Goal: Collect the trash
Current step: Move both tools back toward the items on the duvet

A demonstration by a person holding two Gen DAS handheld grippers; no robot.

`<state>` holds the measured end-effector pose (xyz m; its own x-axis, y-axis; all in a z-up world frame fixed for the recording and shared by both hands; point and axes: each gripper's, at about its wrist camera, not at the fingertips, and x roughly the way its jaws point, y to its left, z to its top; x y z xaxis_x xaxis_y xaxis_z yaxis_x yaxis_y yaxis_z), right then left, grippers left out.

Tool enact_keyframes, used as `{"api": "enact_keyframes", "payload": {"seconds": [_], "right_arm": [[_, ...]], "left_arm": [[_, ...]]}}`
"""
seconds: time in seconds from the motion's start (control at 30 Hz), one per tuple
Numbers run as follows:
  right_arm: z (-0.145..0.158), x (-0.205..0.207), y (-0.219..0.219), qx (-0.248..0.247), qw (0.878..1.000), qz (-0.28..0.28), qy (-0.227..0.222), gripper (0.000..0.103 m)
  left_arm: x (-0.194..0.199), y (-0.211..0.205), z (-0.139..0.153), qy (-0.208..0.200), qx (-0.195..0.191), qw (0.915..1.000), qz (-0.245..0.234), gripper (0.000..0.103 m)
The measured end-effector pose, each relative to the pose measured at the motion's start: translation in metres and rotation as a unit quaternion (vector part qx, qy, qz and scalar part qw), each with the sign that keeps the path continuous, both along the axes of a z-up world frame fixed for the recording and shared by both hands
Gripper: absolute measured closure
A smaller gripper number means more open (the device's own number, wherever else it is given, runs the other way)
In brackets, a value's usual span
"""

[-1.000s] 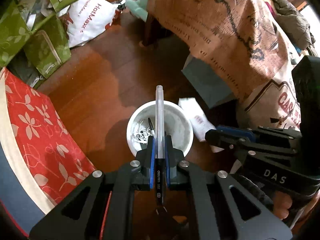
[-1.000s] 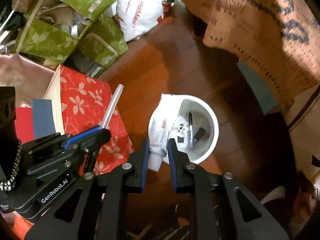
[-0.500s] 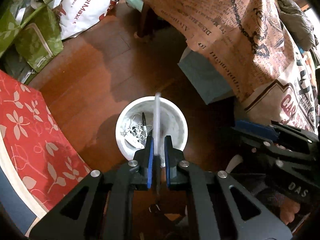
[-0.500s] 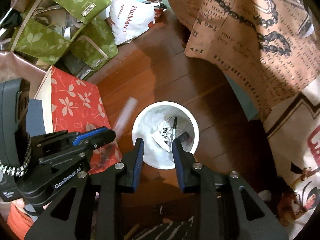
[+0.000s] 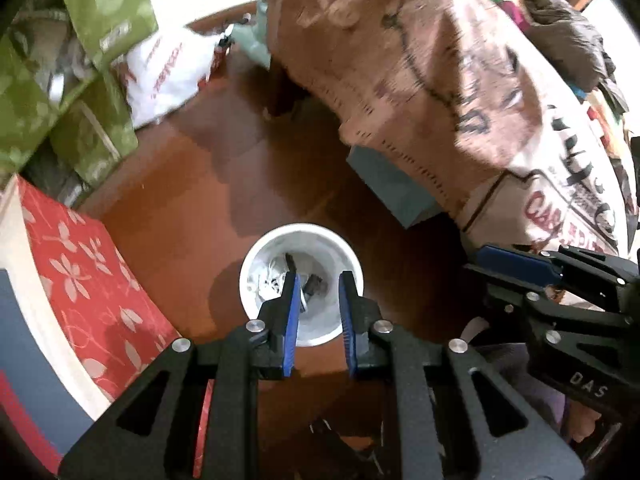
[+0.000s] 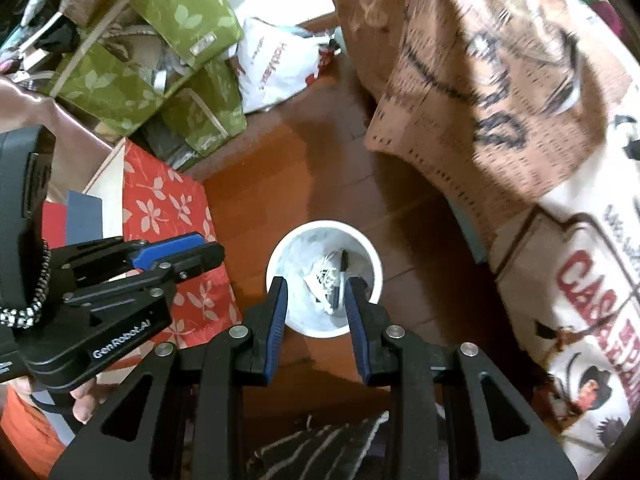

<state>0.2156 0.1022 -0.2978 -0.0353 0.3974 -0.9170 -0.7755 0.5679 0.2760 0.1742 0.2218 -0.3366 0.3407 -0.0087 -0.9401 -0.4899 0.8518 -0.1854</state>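
I held both tools over the white bin [image 5: 256, 256], which stood on the brown wooden floor [image 5: 192, 208]. My left tool [image 5: 318, 280] pointed steeply down with its blue-lined fingers [image 5: 291, 312] framing the bin's mouth; its jaws were opening, parted by a narrow gap, and nothing was between them. My right tool [image 6: 316, 284] hung over the same bin [image 6: 280, 256] from the other side, its jaws a little apart and also empty.

The trash lay at the bottom of the bin: a tangle of white cord or string [image 6: 326, 276], a dark pen-like stick [image 6: 344, 258] leaning against the inner wall, and some small dark bits beside them. The left view was blurred, so I could not make out the smaller pieces for certain.

In the left view my right tool [image 5: 516, 260] showed at the right edge. In the right view my left tool [image 6: 176, 248] reached in from the left, with my fingers [image 6: 84, 400] wrapped under its body.

A red floral-print cloth [image 5: 80, 280] lay to the left of the bin. Green leaf-patterned boxes [image 6: 132, 80] and a white plastic bag [image 6: 276, 68] were stacked beyond it. To the right, a brown printed cloth [image 5: 420, 80] hung down over furniture, with a grey-blue box [image 5: 392, 188] tucked under its edge.
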Motion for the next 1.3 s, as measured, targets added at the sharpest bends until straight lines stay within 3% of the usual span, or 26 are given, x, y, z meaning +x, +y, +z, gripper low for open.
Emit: {"api": "enact_keyframes", "payload": {"seconds": [0.23, 0.4, 0.53, 0.67, 0.73, 0.9, 1.3], "right_arm": [[0.045, -0.003, -0.031, 0.038, 0.998, -0.009, -0.045, 0.076], [0.077, -0.005, -0.055, 0.068, 0.994, -0.020, -0.081, 0.076], [0.102, -0.003, -0.078, 0.087, 0.989, -0.027, -0.113, 0.076], [0.125, -0.001, -0.107, 0.108, 0.982, -0.048, -0.148, 0.054], [0.134, 0.004, -0.123, 0.120, 0.979, -0.060, -0.155, 0.051], [0.153, 0.020, -0.165, 0.130, 0.969, -0.102, -0.182, 0.051], [0.168, 0.087, -0.267, 0.095, 0.940, -0.206, -0.255, 0.051]], "left_arm": [[0.003, -0.026, 0.057, -0.049, 0.039, 0.9979, -0.014, 0.080], [0.006, -0.046, 0.100, -0.091, 0.061, 0.9938, -0.021, 0.065], [0.014, -0.069, 0.131, -0.117, 0.086, 0.9886, -0.039, 0.063], [0.024, -0.090, 0.153, -0.138, 0.102, 0.9834, -0.060, 0.061], [0.032, -0.103, 0.165, -0.151, 0.110, 0.9799, -0.071, 0.060], [0.054, -0.136, 0.187, -0.178, 0.109, 0.9732, -0.096, 0.045], [0.145, -0.213, 0.203, -0.206, 0.071, 0.9608, -0.171, 0.042]]}}
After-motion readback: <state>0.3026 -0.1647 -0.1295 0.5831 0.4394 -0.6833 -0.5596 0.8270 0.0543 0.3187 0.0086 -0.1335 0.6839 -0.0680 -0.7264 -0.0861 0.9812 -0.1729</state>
